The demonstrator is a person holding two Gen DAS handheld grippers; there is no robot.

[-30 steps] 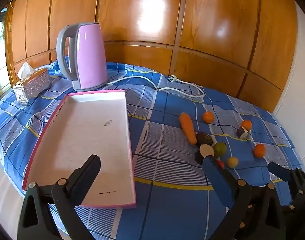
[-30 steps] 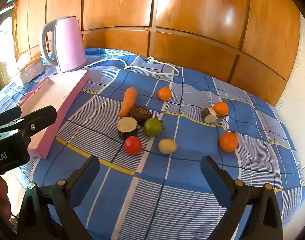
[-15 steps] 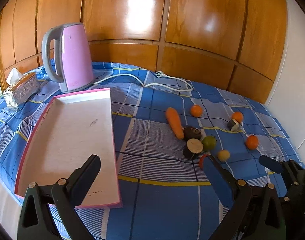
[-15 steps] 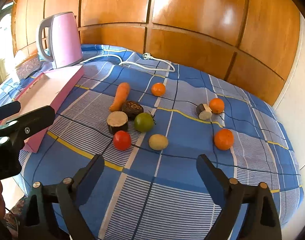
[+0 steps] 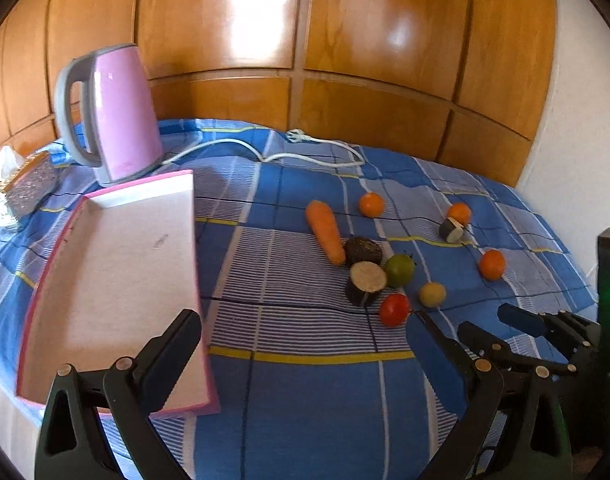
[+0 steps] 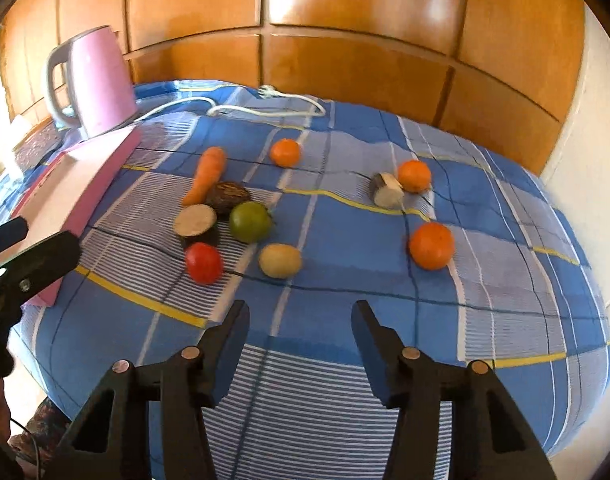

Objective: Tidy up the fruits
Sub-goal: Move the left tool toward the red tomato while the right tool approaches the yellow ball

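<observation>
On the blue cloth, left view: fruits and vegetables lie in a loose bunch to the right of the tray.
Left gripper (image 5: 305, 344): wide open, holds nothing, hangs above the cloth (image 5: 305, 400).
Tray (image 5: 193, 240): pink rim, white inside, on the left with nothing in it.
Kettle (image 5: 113, 112): pink, stands just behind the tray.
Carrot (image 5: 325, 232): lies next to a dark lump (image 5: 363, 250).
Tomato (image 5: 393, 309): red, near the right finger tip.
Right gripper, seen here (image 5: 509, 320): low on the right, over the cloth.

Over the cloth, right view: the same bunch, seen closer.
Right gripper (image 6: 301, 320): partly open, holds nothing, points at the cloth (image 6: 345, 312) in front of the fruits.
Potato (image 6: 280, 260): yellow, just past the finger tips.
Tomato (image 6: 203, 263): left of the potato.
Green fruit (image 6: 250, 221): behind them, touching the cut slice (image 6: 196, 222).
Oranges: one far back (image 6: 285, 153), one by a cut piece (image 6: 414, 176), one alone on the right (image 6: 431, 245).
</observation>
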